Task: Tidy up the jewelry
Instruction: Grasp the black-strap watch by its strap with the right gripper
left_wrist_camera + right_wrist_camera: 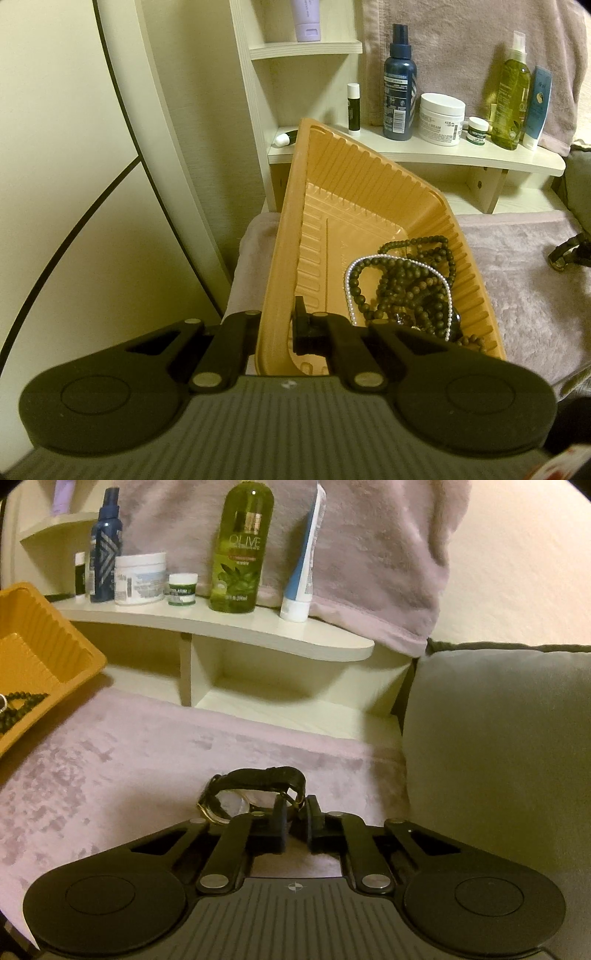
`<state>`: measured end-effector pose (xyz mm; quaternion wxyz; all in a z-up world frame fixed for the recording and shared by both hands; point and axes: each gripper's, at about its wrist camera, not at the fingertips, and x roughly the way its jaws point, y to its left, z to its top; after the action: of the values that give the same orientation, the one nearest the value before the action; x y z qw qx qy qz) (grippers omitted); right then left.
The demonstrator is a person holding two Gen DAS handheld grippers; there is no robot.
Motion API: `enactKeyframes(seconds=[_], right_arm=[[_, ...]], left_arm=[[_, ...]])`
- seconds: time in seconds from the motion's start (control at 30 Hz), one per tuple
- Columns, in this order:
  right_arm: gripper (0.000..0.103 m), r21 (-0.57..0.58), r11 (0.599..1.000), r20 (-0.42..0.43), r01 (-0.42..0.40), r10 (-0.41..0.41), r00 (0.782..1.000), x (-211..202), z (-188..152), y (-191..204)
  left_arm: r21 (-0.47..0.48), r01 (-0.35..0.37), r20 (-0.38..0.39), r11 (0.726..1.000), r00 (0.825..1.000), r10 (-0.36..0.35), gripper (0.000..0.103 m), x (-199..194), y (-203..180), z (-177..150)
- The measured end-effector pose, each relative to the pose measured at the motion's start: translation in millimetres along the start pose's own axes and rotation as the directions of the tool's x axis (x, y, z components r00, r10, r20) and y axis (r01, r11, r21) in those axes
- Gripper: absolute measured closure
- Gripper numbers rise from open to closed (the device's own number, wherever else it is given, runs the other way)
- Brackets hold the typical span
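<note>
My left gripper point(276, 326) is shut on the near left wall of an orange plastic tray point(325, 192) and holds it tilted. Dark bead necklaces point(410, 284) and a white pearl strand point(349, 295) lie piled in its lower right corner. The tray's corner also shows in the right wrist view point(44, 653). My right gripper point(296, 818) is shut on the strap of a black wristwatch point(255, 788) with a gold-rimmed face, on the mauve fleece cloth point(147, 757). The watch shows at the right edge of the left wrist view point(570, 251).
A cream shelf point(258, 635) behind holds a blue spray bottle point(399, 85), a white cream jar point(441, 118), a small green jar point(183, 589), an olive bottle point(240, 550) and a tube point(304, 557). A grey cushion point(498, 746) stands to the right.
</note>
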<state>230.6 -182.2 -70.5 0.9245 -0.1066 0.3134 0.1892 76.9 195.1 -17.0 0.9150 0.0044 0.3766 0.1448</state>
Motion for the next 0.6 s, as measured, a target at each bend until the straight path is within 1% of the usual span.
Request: enactKeyframes(seconds=[0.17, 0.27, 0.4, 0.5, 0.6], right_arm=[[0.096, 0.034, 0.999, 0.006, -0.023, 0.023, 1.0, -6.4, 2.0, 0.4], [0.096, 0.034, 0.999, 0.003, -0.023, 0.022, 1.0, -6.8, 2.6, 2.3], [0.095, 0.04, 0.999, 0.008, -0.008, 0.008, 1.0, -3.1, 0.6, -0.5], [0.095, 0.022, 1.0, 0.005, 0.004, -0.004, 1.0, -0.7, -0.4, 0.3], [0.092, 0.007, 1.0, 0.0, 0.01, -0.01, 1.0, 2.6, -0.7, 0.5]], left_arm=[[0.0, -0.001, 0.0, 1.0, 1.0, 0.001, 0.099, 0.0, 0.0, 0.1], [0.001, -0.001, 0.0, 1.0, 1.0, 0.001, 0.099, 0.2, -0.2, 0.2], [0.002, -0.001, 0.001, 1.0, 1.0, 0.001, 0.099, 0.2, 0.5, 0.0], [0.003, -0.003, 0.001, 1.0, 1.0, 0.003, 0.099, -0.6, -1.7, 0.6], [0.002, -0.002, 0.0, 1.0, 1.0, 0.002, 0.099, -0.7, -1.7, 0.6]])
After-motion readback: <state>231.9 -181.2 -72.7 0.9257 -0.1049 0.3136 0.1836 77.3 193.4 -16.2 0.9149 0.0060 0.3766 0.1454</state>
